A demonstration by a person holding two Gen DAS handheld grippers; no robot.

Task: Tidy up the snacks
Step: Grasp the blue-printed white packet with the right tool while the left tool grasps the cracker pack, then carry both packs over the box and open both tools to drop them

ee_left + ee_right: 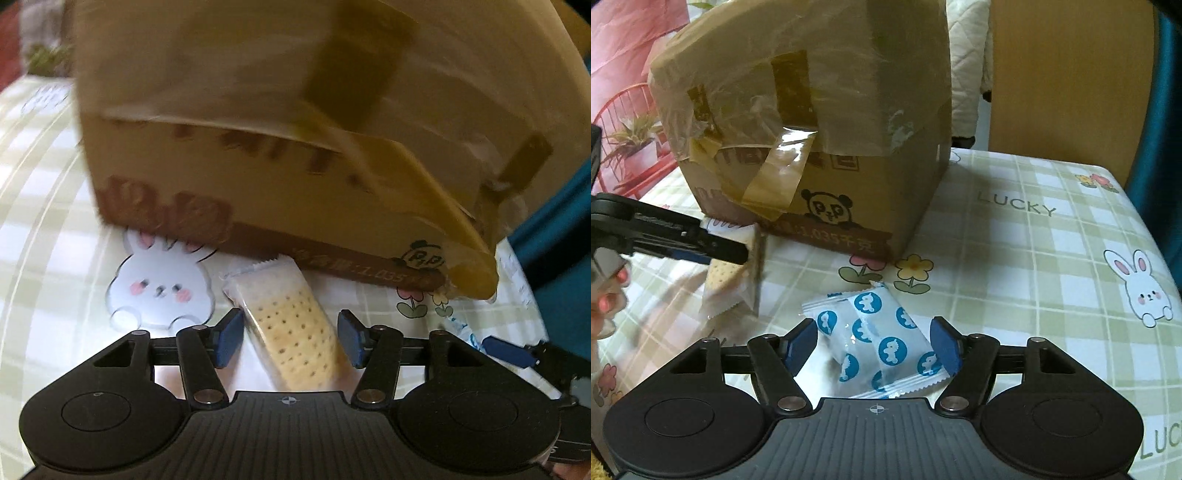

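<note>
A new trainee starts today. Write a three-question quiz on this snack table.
1. True or false: the cracker packet lies between the fingers of the left claw.
2. What is printed on the white packet between the fingers of the right claw? A) blue circles B) red stripes C) green stars
3. Fill in: the animal drawn low on the cardboard box is a ____.

Key: 1 true; 2 A; 3 panda.
</note>
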